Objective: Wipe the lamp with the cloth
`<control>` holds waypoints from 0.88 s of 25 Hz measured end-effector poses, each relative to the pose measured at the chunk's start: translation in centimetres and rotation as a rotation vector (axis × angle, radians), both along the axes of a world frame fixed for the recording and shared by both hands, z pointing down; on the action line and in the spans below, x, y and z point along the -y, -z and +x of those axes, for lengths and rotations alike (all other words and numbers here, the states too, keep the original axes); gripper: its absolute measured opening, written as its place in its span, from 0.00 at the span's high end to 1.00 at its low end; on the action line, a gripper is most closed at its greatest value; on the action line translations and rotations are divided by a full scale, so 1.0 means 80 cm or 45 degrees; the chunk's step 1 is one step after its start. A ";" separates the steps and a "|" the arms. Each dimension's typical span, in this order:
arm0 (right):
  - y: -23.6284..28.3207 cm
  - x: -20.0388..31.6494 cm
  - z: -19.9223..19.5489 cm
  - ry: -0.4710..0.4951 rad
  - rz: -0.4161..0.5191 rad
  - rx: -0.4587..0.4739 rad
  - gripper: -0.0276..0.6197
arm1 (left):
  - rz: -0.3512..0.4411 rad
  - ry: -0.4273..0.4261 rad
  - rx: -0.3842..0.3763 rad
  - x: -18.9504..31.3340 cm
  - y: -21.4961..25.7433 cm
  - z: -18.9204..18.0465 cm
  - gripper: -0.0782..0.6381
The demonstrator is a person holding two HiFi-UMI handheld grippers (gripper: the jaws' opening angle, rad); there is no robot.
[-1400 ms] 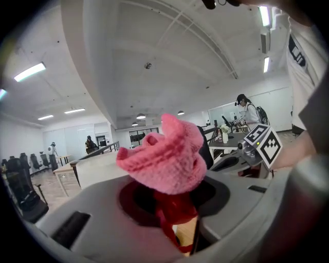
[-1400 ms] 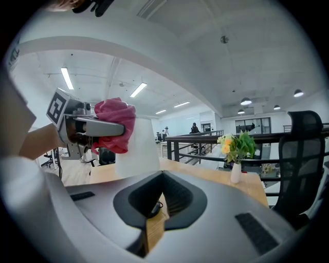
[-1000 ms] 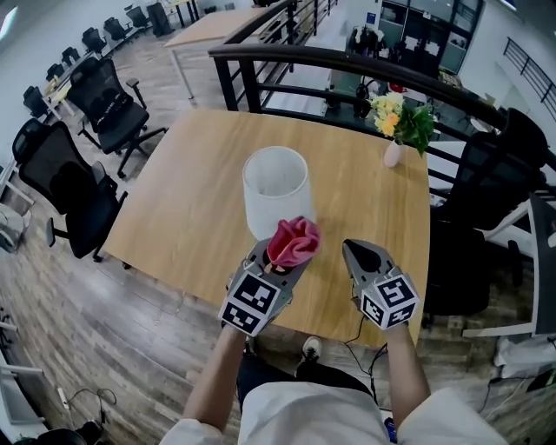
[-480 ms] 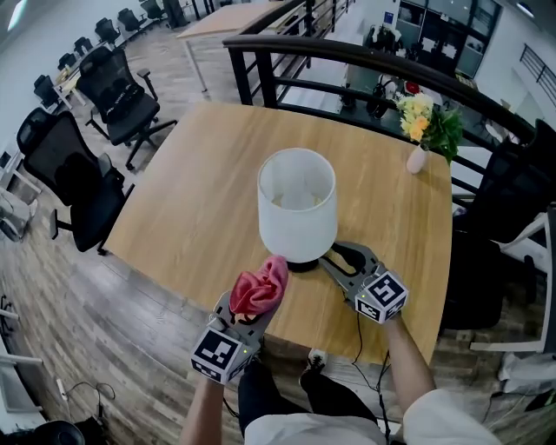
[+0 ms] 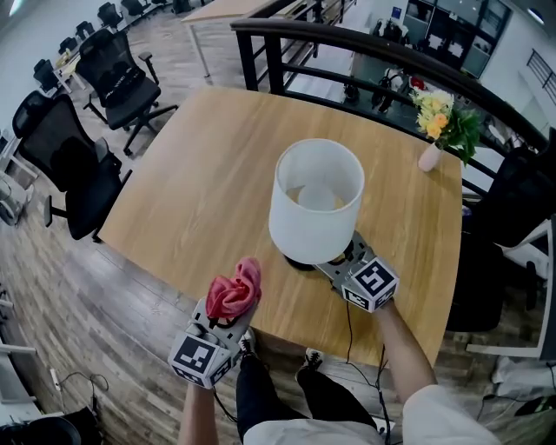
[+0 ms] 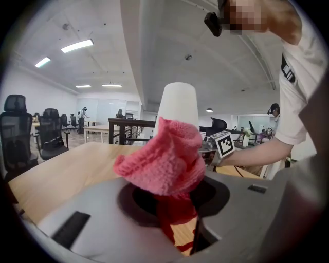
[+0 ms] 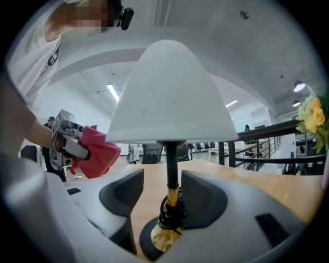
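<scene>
Two just-opened right hand-held gripper [image 7: 162, 191] jaws flank lamp [image 7: 172, 97]

A big open office is shown. Black office chairs [image 5: 117, 76] on wheels are set beside a wooden table [image 5: 191, 182]. More chairs and another table [image 5: 221, 9] are seen further back. Long lights [image 6: 77, 45] are fixed to the white ceiling. A black railing [image 5: 373, 48] is seen behind the table.

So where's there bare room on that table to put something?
Bare tabletop left of the lamp, toward the office chairs, and behind it up to the railing. Crowded: the near edge by the lamp's base, and the flower vase's far-right corner.
</scene>
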State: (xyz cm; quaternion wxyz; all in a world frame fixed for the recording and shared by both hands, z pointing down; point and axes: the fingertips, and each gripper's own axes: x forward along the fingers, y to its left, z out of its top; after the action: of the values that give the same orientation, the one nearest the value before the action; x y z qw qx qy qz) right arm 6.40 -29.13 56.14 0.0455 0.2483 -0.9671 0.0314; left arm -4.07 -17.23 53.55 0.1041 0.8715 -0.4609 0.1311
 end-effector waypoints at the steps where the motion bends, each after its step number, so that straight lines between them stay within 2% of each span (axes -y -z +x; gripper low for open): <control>1: 0.006 0.003 -0.005 0.021 0.000 0.017 0.57 | -0.006 0.005 -0.004 -0.001 -0.002 -0.002 0.67; 5: 0.031 0.014 -0.024 0.091 0.014 0.067 0.57 | -0.012 0.001 0.002 -0.001 -0.005 -0.007 0.67; 8: 0.038 0.016 -0.032 0.137 0.030 0.061 0.58 | -0.012 0.008 -0.009 -0.003 -0.004 -0.009 0.67; 11: 0.039 0.016 -0.031 0.159 0.030 0.076 0.67 | -0.012 0.012 -0.012 -0.004 -0.003 -0.013 0.67; 14: 0.037 0.024 -0.027 0.093 0.084 0.050 0.87 | -0.022 0.015 -0.014 -0.005 -0.006 -0.018 0.67; 22: 0.039 0.024 -0.028 -0.037 0.096 0.022 0.86 | -0.039 -0.002 -0.028 0.005 -0.005 -0.028 0.67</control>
State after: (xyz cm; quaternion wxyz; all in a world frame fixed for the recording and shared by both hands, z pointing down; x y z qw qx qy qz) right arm 4.19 -31.02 52.98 0.0273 0.2634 -0.9643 -0.0023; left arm -6.32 -17.65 53.95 0.1226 0.8715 -0.4571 0.1287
